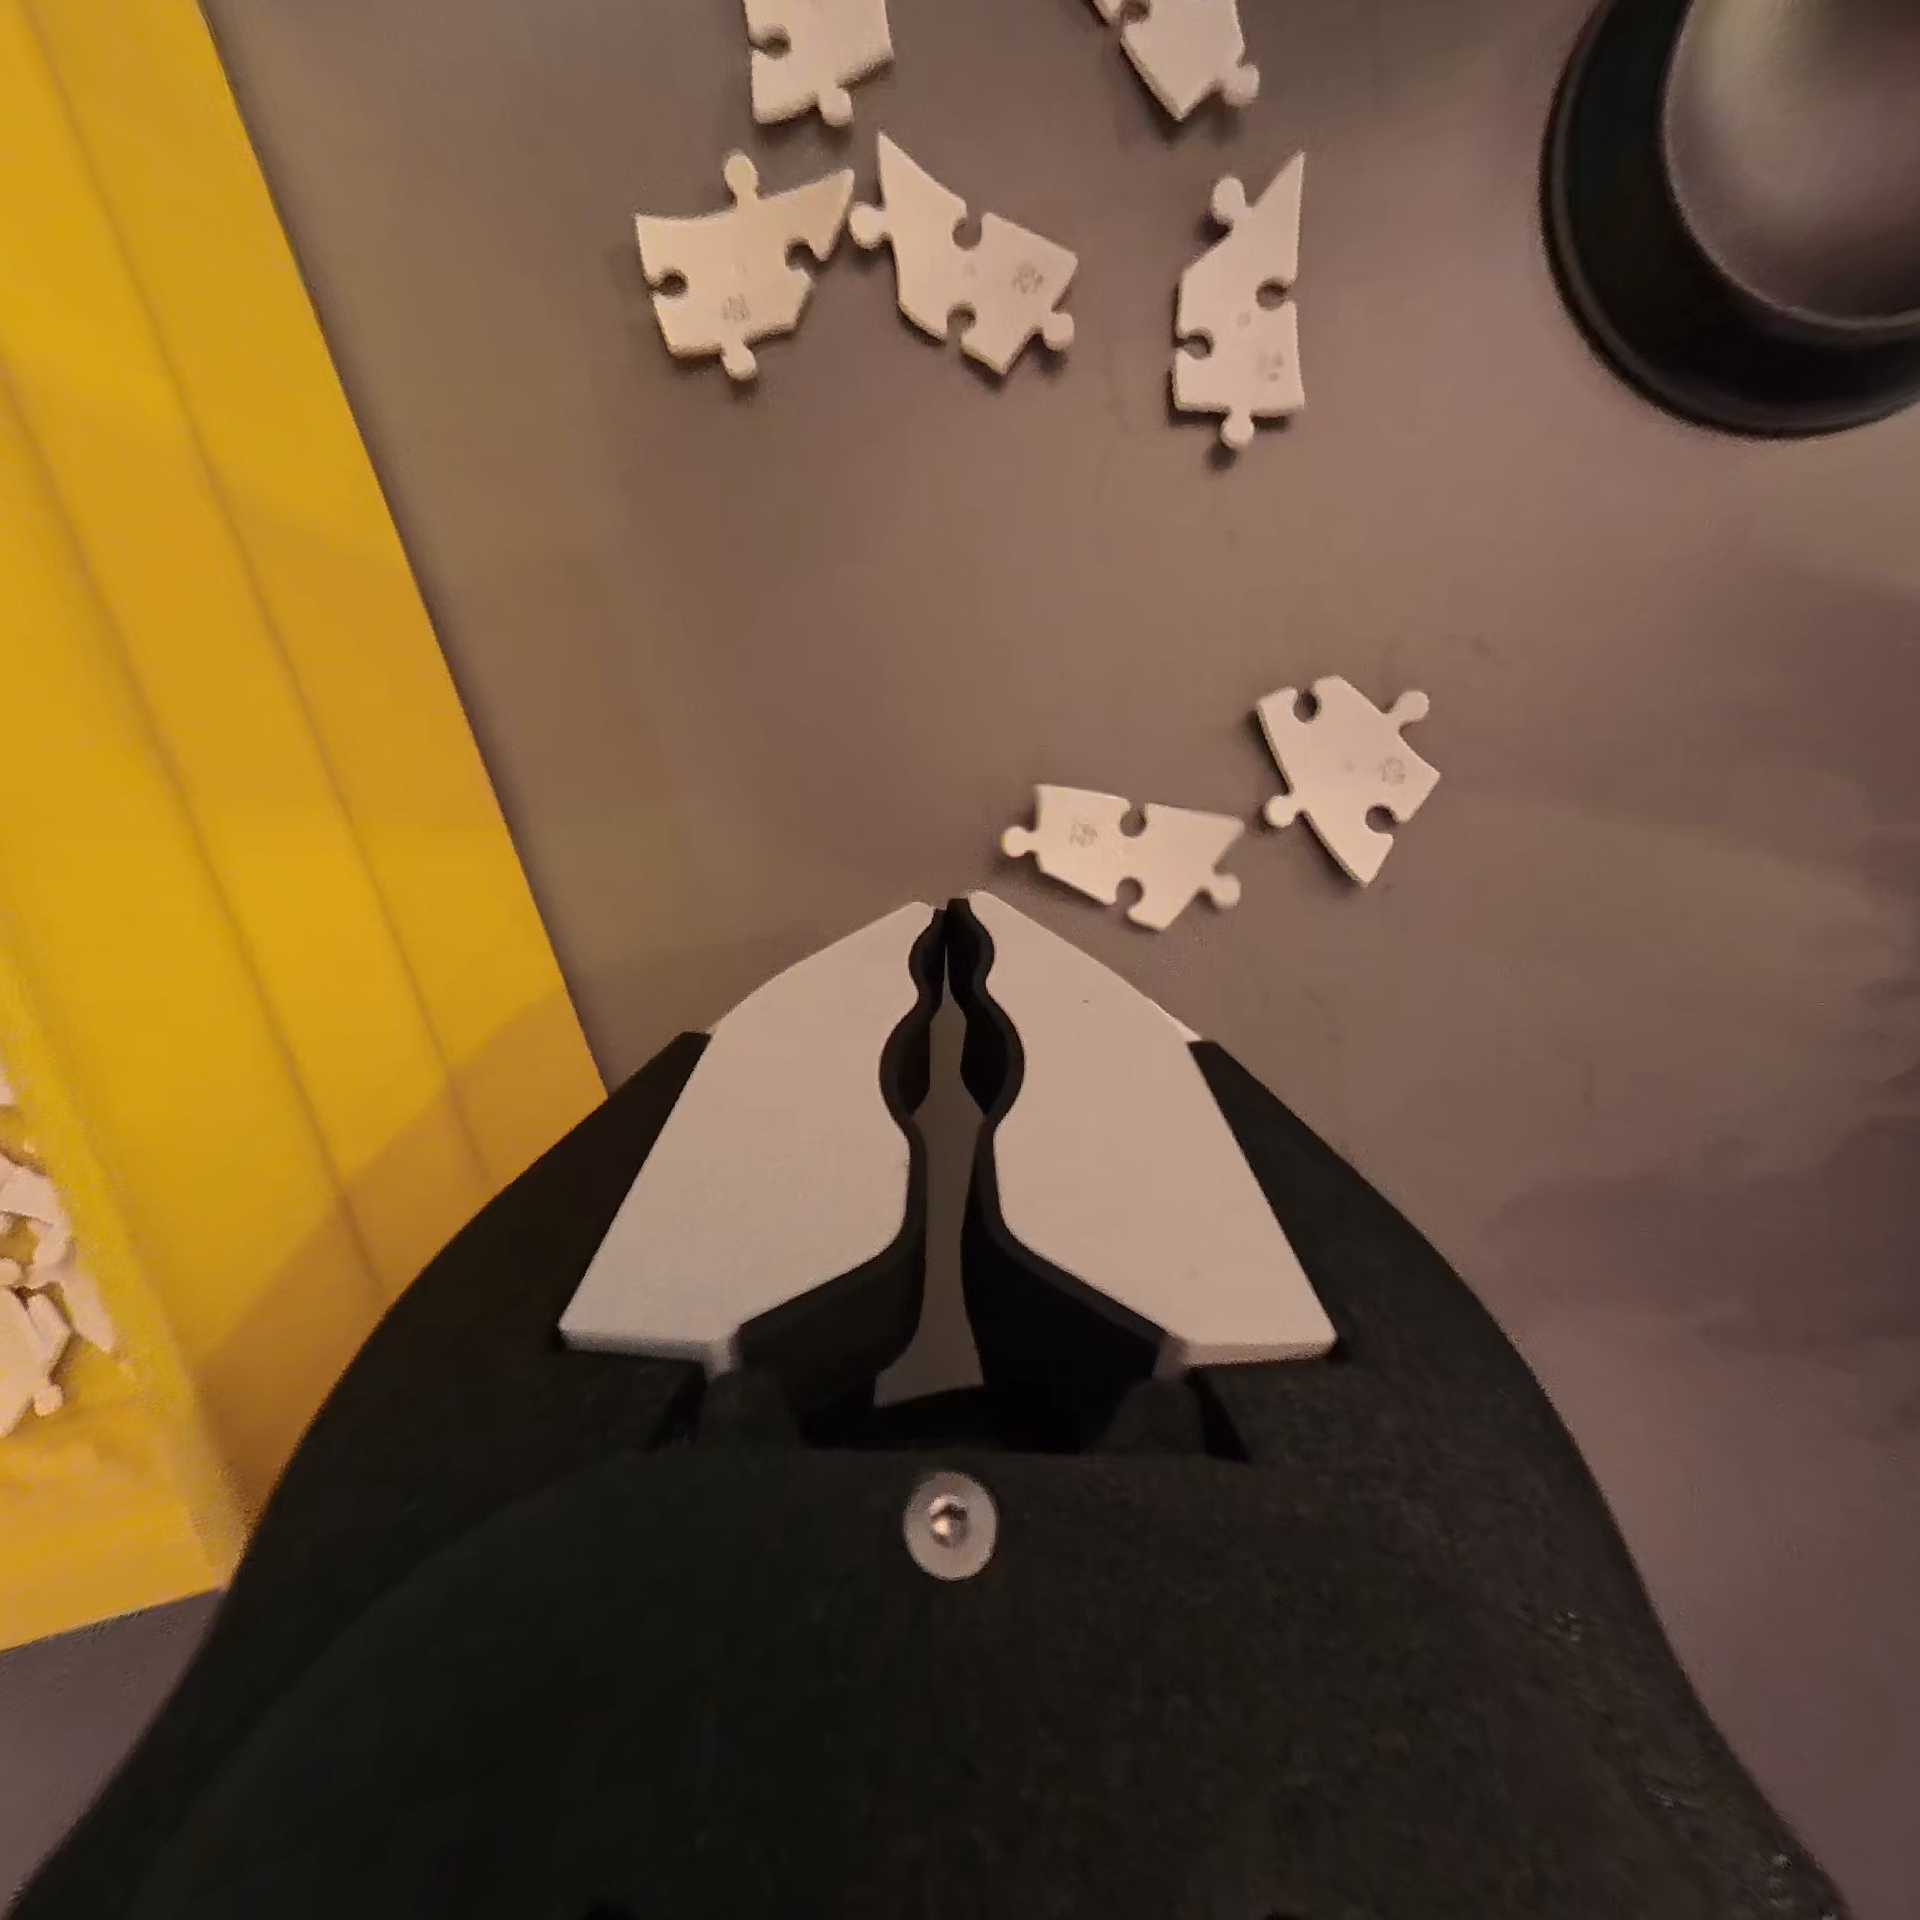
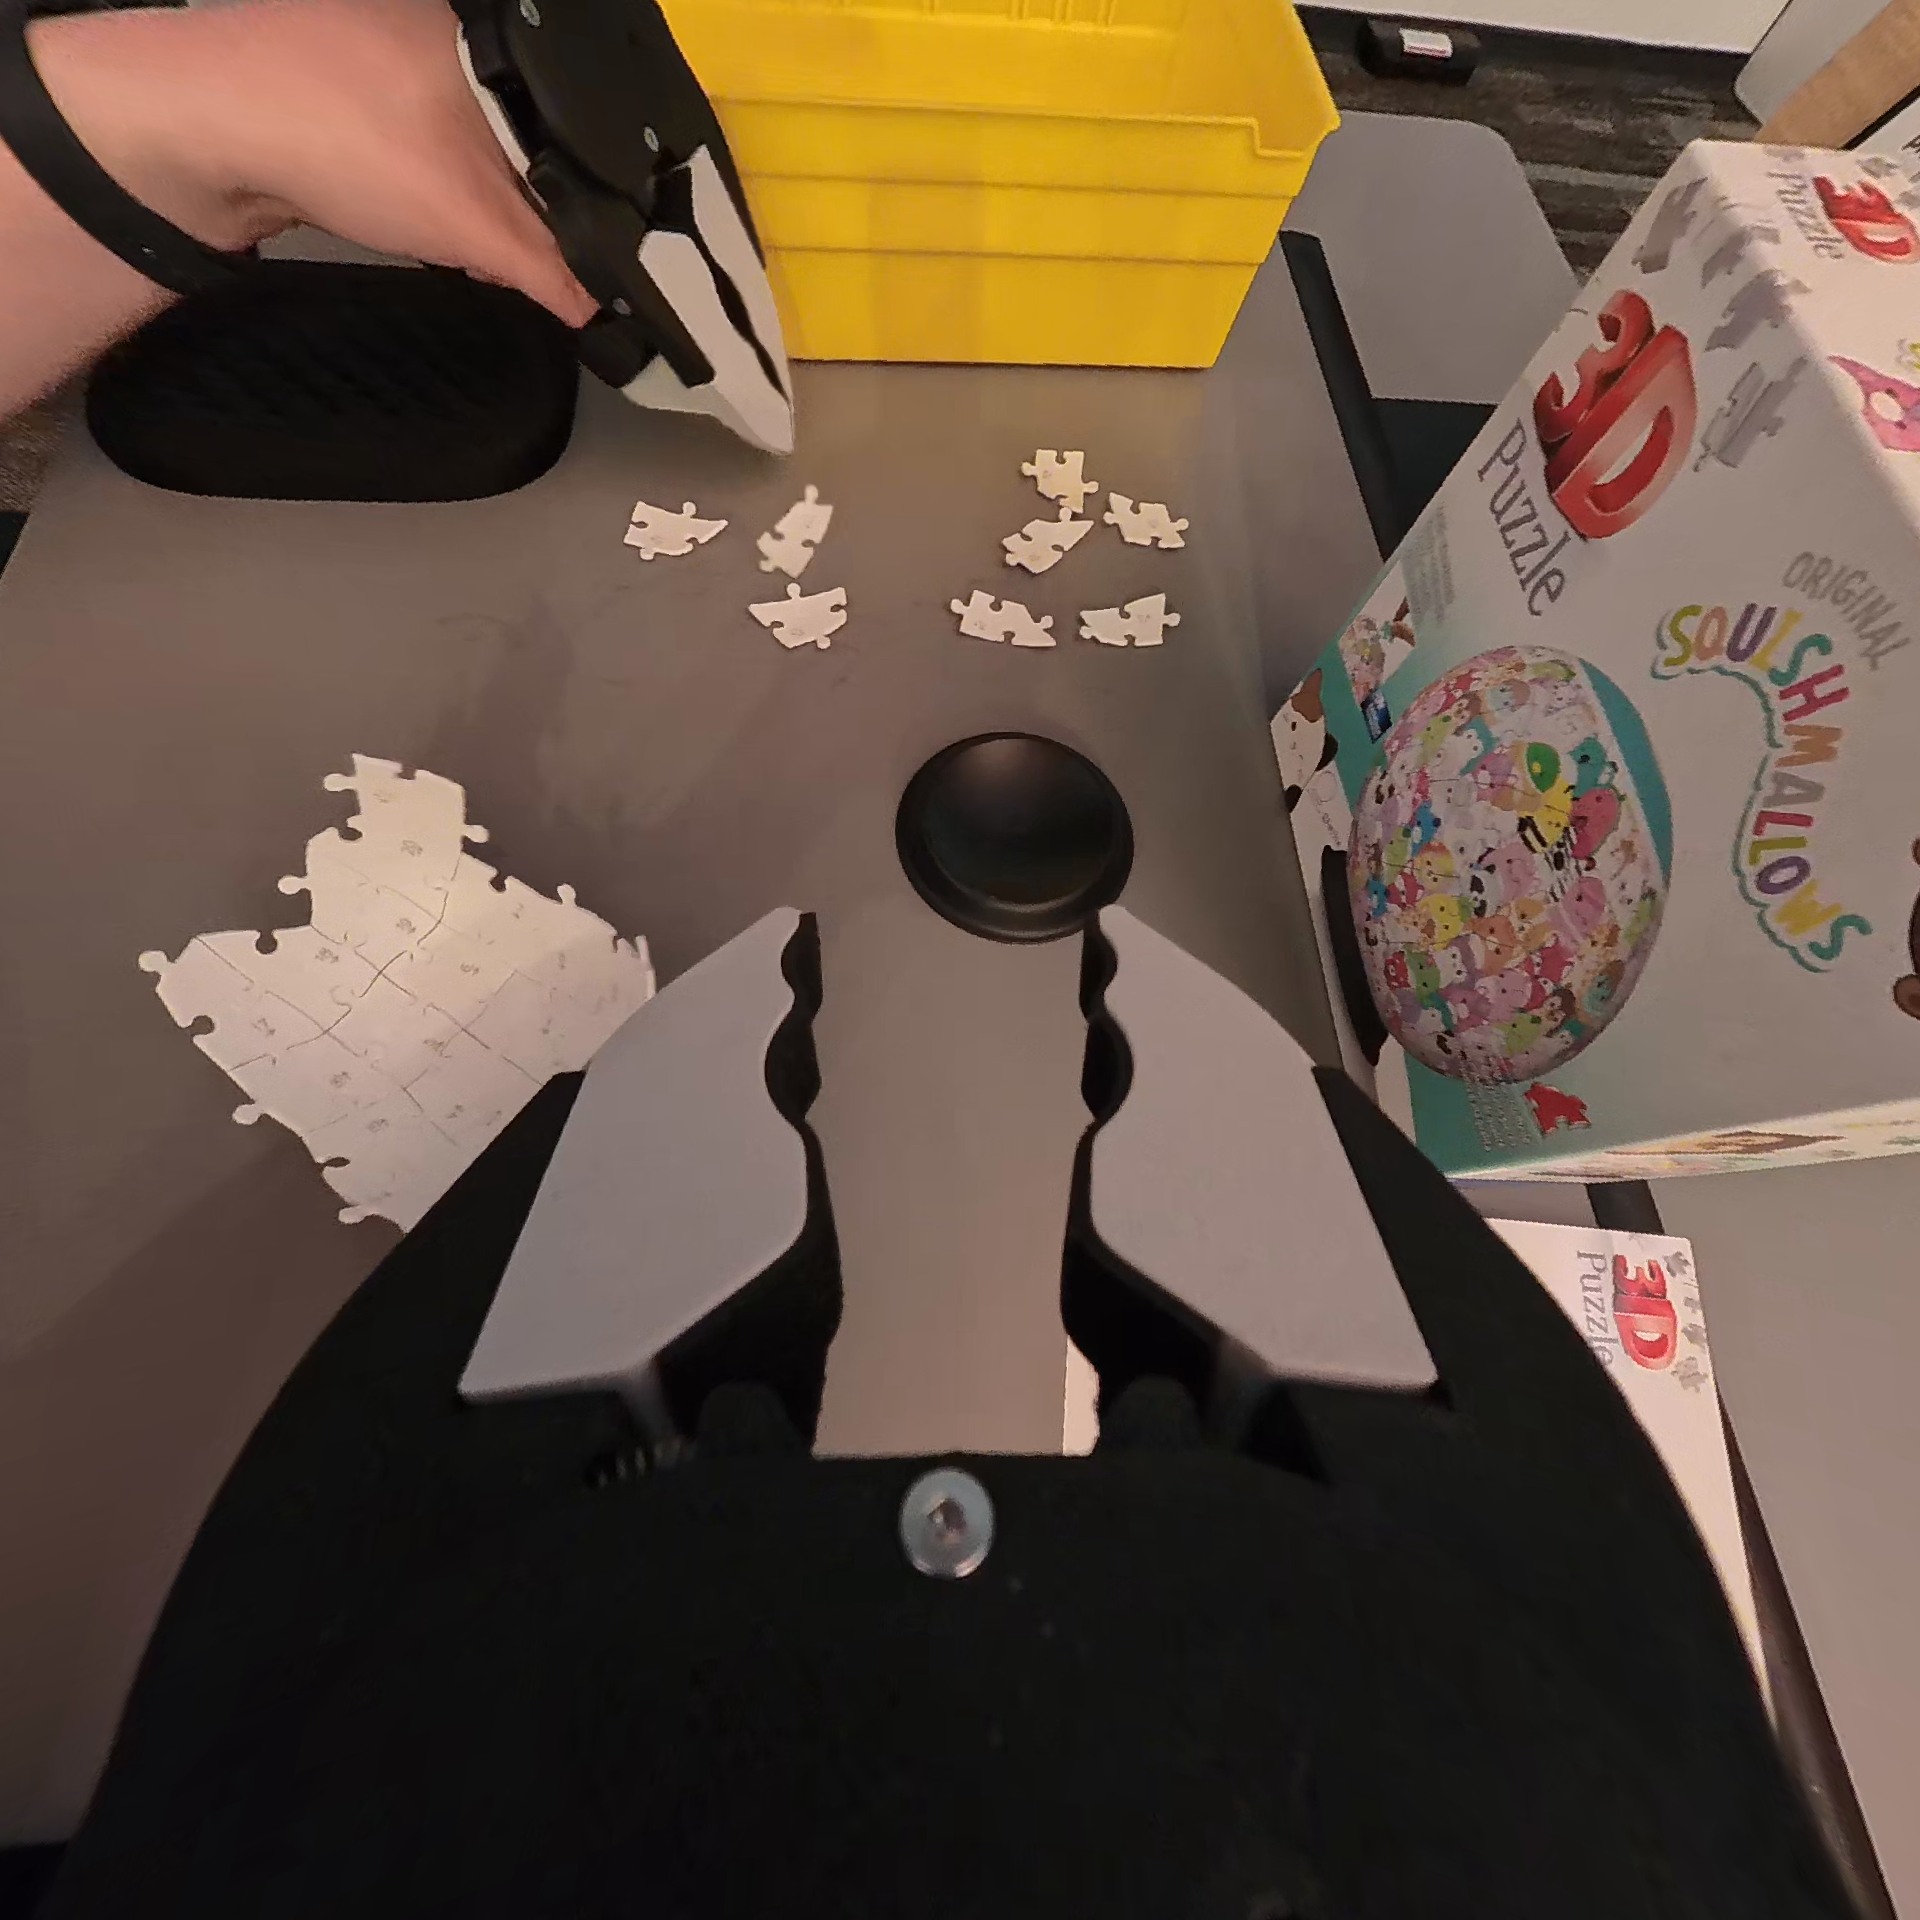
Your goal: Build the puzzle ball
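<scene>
My left gripper (image 1: 951,912) is shut just above the grey table, and nothing shows between its fingertips. A white puzzle piece (image 1: 1127,852) lies just right of its tips, with another (image 1: 1351,774) beyond. More loose pieces (image 1: 971,265) lie farther ahead. In the right wrist view the left gripper (image 2: 774,421) points down near the loose pieces (image 2: 795,535). My right gripper (image 2: 951,935) is open and empty, hovering over the table in front of the black round stand (image 2: 1013,842). A joined sheet of white pieces (image 2: 395,997) lies flat to its left.
A yellow bin (image 2: 997,208) stands at the far edge, with several pieces inside (image 1: 31,1299). A puzzle box (image 2: 1662,727) stands tilted at the right, and another box (image 2: 1642,1382) lies below it. A black pad (image 2: 332,395) lies at far left under a person's hand (image 2: 270,135). My hands' fingertips stand some 30 cm from each other.
</scene>
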The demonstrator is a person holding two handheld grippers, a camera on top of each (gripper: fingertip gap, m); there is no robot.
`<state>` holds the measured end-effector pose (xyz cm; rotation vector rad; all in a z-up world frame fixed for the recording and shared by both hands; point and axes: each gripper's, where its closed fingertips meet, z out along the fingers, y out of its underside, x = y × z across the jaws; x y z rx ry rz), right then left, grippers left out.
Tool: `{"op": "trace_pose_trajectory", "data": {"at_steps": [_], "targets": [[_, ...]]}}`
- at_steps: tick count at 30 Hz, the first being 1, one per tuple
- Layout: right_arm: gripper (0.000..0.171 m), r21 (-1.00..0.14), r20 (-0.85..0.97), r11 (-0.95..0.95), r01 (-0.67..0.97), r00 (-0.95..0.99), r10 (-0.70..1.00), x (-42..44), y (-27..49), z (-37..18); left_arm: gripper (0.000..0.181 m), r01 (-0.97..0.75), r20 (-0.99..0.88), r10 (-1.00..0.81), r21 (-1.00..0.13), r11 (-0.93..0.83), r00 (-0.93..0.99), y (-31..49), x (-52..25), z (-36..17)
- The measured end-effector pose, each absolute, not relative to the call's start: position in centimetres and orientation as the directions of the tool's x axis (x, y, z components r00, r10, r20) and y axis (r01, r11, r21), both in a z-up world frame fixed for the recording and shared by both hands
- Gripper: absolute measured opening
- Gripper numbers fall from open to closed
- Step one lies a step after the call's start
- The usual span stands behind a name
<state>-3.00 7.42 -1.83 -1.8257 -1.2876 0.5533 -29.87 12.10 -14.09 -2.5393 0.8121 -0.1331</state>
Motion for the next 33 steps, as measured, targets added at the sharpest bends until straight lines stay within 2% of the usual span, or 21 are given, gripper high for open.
{"op": "trace_pose_trajectory", "data": {"at_steps": [2, 5, 8, 11, 12, 15, 19, 22, 24, 26, 29, 32, 33], "targets": [[0.049, -0.813, 0.101, -0.141, 0.564, 0.377, 0.921, -3.2, 7.3, -1.8, 0.000, -0.514, -0.023, -0.578, -0.485, -0.707, 0.816, 12.0, -29.3, -14.0], [0.049, -0.809, 0.102, -0.138, 0.572, 0.368, 0.924, -3.5, 7.2, -2.0, 0.024, -0.459, 0.108, -0.567, -0.475, -0.751, 0.817, 11.6, -27.8, -14.3], [0.049, -0.804, 0.095, -0.143, 0.577, 0.363, 0.927, -3.4, 7.2, -2.3, 0.037, -0.475, 0.137, -0.575, -0.428, -0.769, 0.807, 11.6, -27.4, -15.3], [0.049, -0.809, 0.090, -0.149, 0.568, 0.370, 0.925, -3.2, 7.3, -2.2, 0.029, -0.520, 0.095, -0.605, -0.419, -0.744, 0.790, 11.5, -27.5, -15.4], [0.049, -0.816, 0.085, -0.150, 0.559, 0.372, 0.924, -3.1, 7.3, -2.0, 0.017, -0.532, 0.098, -0.617, -0.413, -0.739, 0.781, 11.2, -27.4, -15.5], [0.049, -0.826, 0.080, -0.147, 0.544, 0.371, 0.925, -3.2, 7.2, -1.6, 0.000, -0.542, 0.149, -0.638, -0.406, -0.736, 0.755, 10.4, -26.6, -15.5], [0.049, -0.822, 0.094, -0.136, 0.553, 0.367, 0.925, -3.2, 7.1, -1.5, 0.000, -0.526, 0.178, -0.633, -0.414, -0.743, 0.754, 10.3, -26.6, -15.5], [0.049, -0.819, 0.089, -0.141, 0.556, 0.367, 0.926, -3.2, 7.2, -1.8, 0.000, -0.498, 0.188, -0.650, -0.501, -0.708, 0.736, 10.9, -26.3, -14.1], [0.049, -0.816, 0.082, -0.151, 0.558, 0.370, 0.925, -3.1, 7.3, -2.0, 0.025, -0.517, 0.208, -0.691, -0.525, -0.676, 0.692, 10.2, -25.6, -13.5], [0.049, -0.811, 0.078, -0.158, 0.563, 0.371, 0.925, -3.1, 7.3, -2.2, 0.041, -0.593, 0.150, -0.728, -0.483, -0.645, 0.669, 9.5, -25.9, -14.2], [0.049, -0.806, 0.082, -0.155, 0.571, 0.367, 0.927, -3.2, 7.2, -2.4, 0.048, -0.720, -0.027, -0.780, -0.406, -0.563, 0.625, 9.4, -27.0, -15.7], [0.049, -0.801, 0.088, -0.151, 0.580, 0.362, 0.928, -3.3, 7.1, -2.5, 0.017, -0.736, -0.010, -0.807, -0.416, -0.534, 0.591, 9.0, -26.2, -15.6], [0.049, -0.798, 0.088, -0.151, 0.583, 0.361, 0.928, -3.3, 7.1, -2.5, 0.017, -0.741, -0.018, -0.812, -0.420, -0.524, 0.584, 9.0, -26.1, -15.6]]}}
